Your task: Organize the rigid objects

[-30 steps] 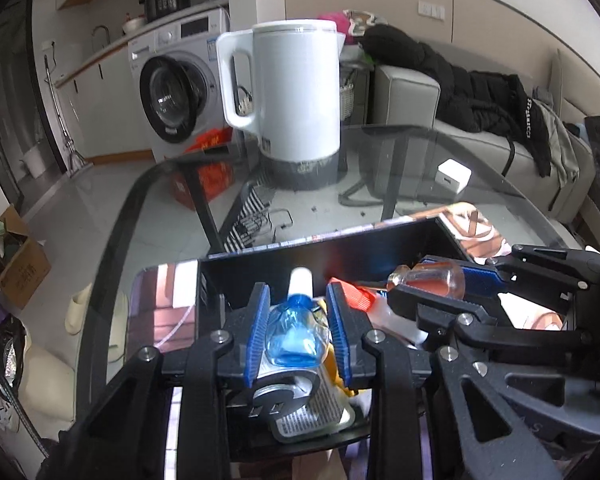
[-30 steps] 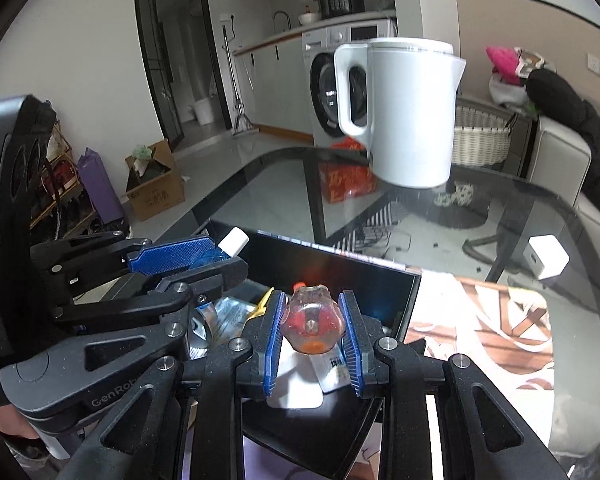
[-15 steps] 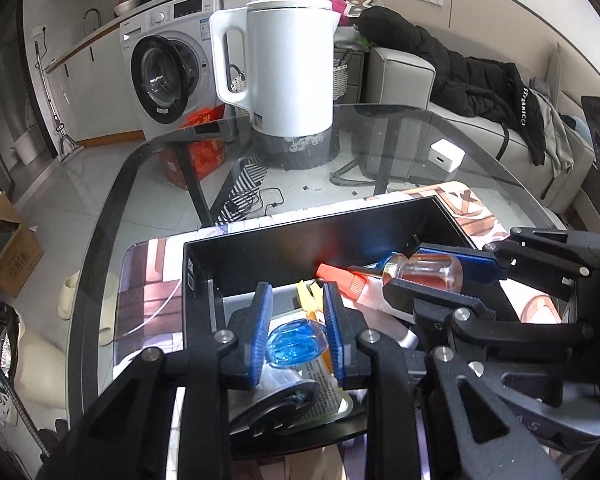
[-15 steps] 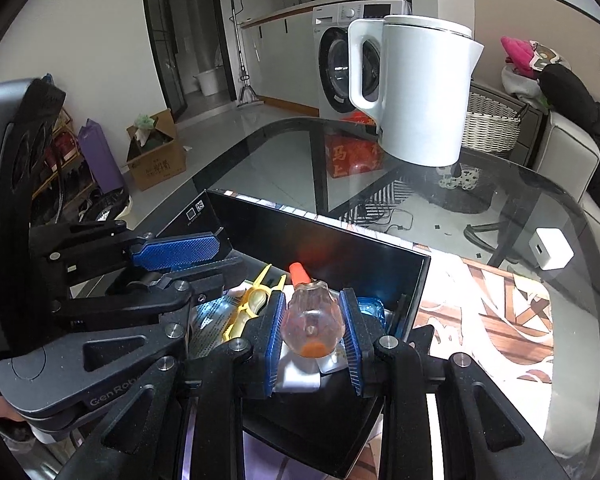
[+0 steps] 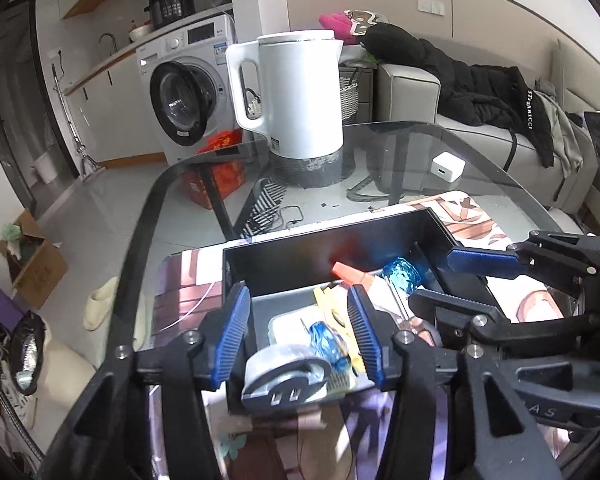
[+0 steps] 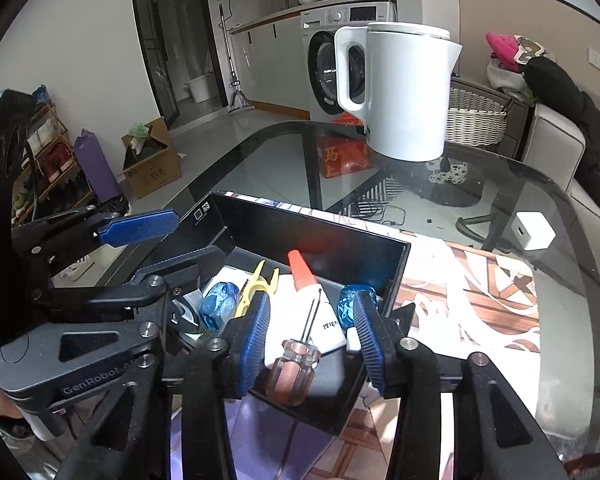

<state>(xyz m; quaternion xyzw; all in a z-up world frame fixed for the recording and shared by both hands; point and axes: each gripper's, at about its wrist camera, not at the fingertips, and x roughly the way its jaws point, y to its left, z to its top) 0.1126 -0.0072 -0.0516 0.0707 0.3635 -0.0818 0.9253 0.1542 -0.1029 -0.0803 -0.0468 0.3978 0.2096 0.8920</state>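
A black open box (image 5: 284, 264) (image 6: 396, 276) sits on the glass table. In it lie a blue-handled screwdriver (image 5: 326, 340) (image 6: 218, 308), an amber-handled screwdriver (image 6: 294, 368), a second blue handle (image 5: 400, 274) (image 6: 350, 304), a white glue bottle with an orange tip (image 6: 308, 292) (image 5: 350, 274), a yellow clip (image 6: 256, 288) and a grey tape measure (image 5: 286, 376). My left gripper (image 5: 298, 336) is open over the blue screwdriver. My right gripper (image 6: 314, 340) is open over the amber screwdriver. Neither holds anything.
A white electric kettle (image 5: 296, 100) (image 6: 404, 92) stands at the table's far side. A white charger cube (image 5: 448, 168) (image 6: 534, 230) lies to the right. A patterned mat (image 6: 480, 280) lies under the box. The table's curved edge (image 5: 148, 216) runs along the left.
Both grippers opened and let go: the blue screwdriver dropped from the left one into the box, the amber screwdriver from the right one. Both grippers drew back slightly.
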